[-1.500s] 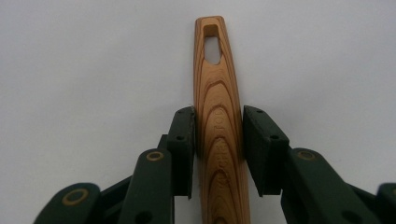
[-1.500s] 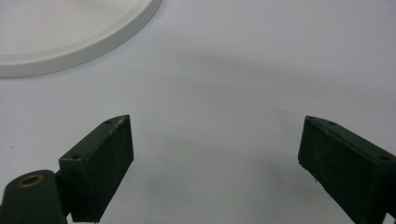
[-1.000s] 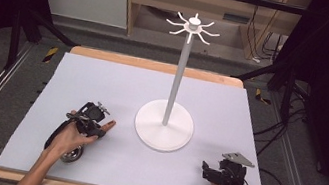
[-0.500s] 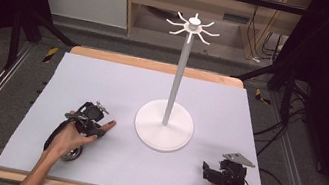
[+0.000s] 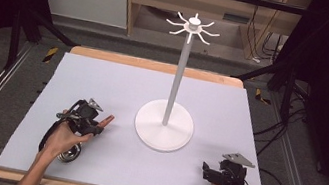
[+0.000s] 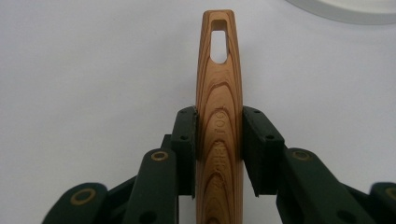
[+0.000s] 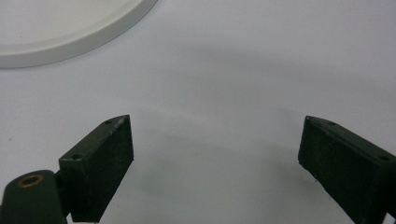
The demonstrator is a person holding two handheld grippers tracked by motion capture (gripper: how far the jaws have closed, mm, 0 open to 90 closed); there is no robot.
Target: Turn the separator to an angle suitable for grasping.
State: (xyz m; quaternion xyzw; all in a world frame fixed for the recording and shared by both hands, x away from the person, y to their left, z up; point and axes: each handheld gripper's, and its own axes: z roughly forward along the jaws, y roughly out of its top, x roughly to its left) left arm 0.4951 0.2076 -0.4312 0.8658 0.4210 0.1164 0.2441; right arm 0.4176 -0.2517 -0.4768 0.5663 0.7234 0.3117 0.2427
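A: Left claw (image 6: 218,154) clamped on wooden handle (image 6: 218,93), low over tabletop (image 5: 118,85) beside white stand (image 5: 164,125). Right claw (image 7: 215,163) spread, holding nothing.

B: Lift level; aim slot at hook, grip firm.

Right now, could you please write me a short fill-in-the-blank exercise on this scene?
1. The left gripper is shut on a handle made of ____.
2. The right gripper has its jaws ____, with nothing between them.
3. The white stand is topped by a ring of ____.
4. The hole near the handle's tip is ____ in shape.

Missing words: wood; open; hooks; oblong
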